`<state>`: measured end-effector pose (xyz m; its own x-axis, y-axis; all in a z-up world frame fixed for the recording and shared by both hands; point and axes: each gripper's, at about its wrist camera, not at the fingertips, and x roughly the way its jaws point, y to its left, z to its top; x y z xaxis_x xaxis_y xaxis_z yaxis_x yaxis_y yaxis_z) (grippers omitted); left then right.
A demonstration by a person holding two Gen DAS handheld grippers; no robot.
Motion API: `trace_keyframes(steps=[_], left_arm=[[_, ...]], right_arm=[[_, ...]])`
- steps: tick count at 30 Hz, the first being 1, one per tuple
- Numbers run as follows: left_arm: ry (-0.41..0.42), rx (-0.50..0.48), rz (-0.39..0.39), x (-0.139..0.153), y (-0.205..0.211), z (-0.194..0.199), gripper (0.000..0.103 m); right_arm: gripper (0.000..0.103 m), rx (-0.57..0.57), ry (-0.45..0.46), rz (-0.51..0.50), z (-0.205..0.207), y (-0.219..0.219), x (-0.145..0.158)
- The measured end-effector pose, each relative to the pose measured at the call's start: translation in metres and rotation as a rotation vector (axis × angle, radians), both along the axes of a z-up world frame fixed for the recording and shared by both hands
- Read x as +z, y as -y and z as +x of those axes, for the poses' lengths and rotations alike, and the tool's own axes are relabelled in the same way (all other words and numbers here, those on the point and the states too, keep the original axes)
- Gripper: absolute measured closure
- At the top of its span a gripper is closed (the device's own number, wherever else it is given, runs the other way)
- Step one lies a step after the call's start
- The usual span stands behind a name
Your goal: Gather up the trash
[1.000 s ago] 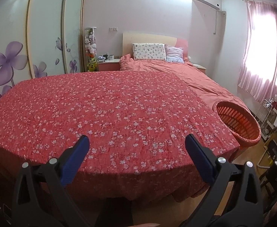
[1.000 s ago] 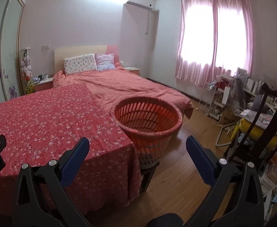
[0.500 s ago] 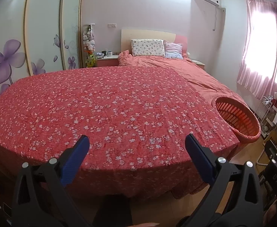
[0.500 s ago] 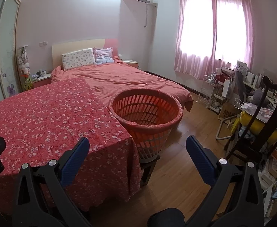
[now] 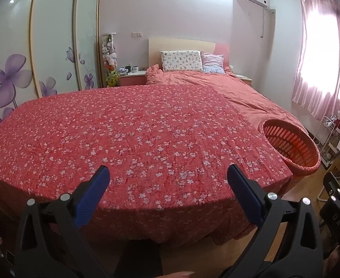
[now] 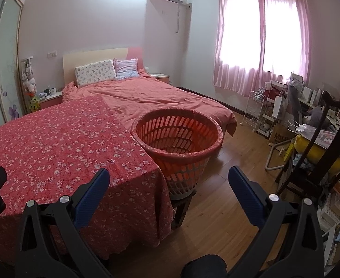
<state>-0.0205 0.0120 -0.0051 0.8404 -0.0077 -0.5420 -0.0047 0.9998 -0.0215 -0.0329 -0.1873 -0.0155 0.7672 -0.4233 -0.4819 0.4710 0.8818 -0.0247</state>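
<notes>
Two wide-spread grippers, left gripper [image 5: 167, 180] and right gripper [image 6: 168, 180], lettering unreadable.

The cloth [image 5: 128, 139] in front of the left gripper [image 5: 167, 180] is red with small white flowers. That gripper has blue pads [image 5: 93, 194] on black arms. The basket [image 6: 179, 136] ahead of the right gripper [image 6: 168, 179] is orange. The curtains [image 6: 260, 34] are pink. The wardrobe doors [image 5: 14, 53] on the left have purple flowers. The floor [image 6: 216, 213] is brown wood.
</notes>
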Motion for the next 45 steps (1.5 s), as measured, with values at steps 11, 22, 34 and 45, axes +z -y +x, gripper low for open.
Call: trace_keyframes(steps=[11, 22, 34, 45], left_arm=[[0.014, 0.014, -0.002, 0.0059, 0.0006, -0.0017, 0.004], [0.016, 0.011, -0.001, 0.0066, 0.0021, -0.0040, 0.004], [0.011, 0.014, -0.006, 0.0063, 0.0006, -0.0024, 0.004], [0.011, 0.014, -0.006, 0.0064, 0.0007, -0.0023, 0.004]], right_arm=[[0.002, 0.005, 0.013, 0.000, 0.0003, -0.0010, 0.0029], [0.002, 0.009, 0.015, 0.001, -0.0002, -0.0024, 0.0038], [0.002, 0.010, 0.014, 0.000, -0.0004, -0.0018, 0.0034], [0.002, 0.010, 0.014, 0.001, -0.0004, -0.0018, 0.0034]])
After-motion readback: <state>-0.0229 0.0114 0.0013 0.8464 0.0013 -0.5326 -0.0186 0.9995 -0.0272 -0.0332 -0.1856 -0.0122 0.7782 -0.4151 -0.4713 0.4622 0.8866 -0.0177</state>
